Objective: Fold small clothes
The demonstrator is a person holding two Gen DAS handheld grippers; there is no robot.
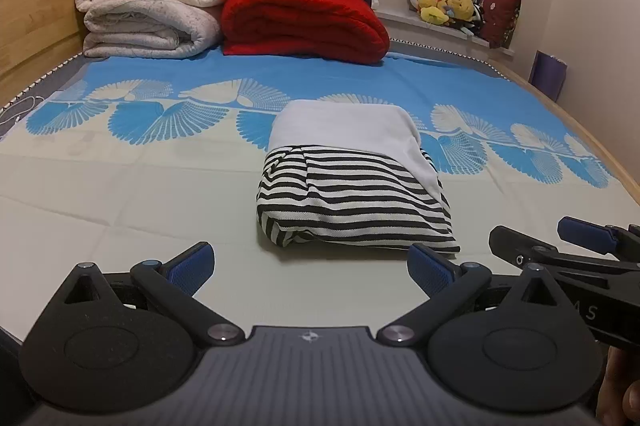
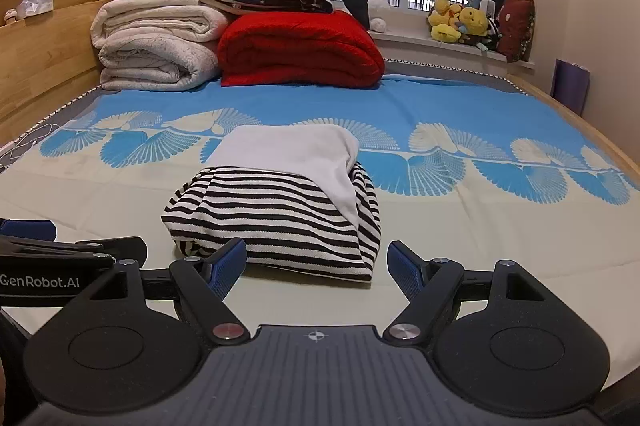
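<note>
Both sets of jaws are standing wide apart and gripping nothing: the left gripper (image 1: 311, 268) and the right gripper (image 2: 316, 266) are hovering low over the bed sheet (image 1: 120, 194), their blue ribbed pads (image 1: 191, 268) facing inward. Just beyond the fingertips, apart from them, a folded garment (image 1: 352, 194) is lying as a plump rectangular bundle of knitted black-and-white stripes, with a smooth white panel draped over its far half. Its long axis is running across both views, stripes parallel to it, the rounded fold facing the grippers. Behind, a red blanket (image 1: 300, 22) is sitting beside rolled cream blankets (image 1: 148, 14).
</note>
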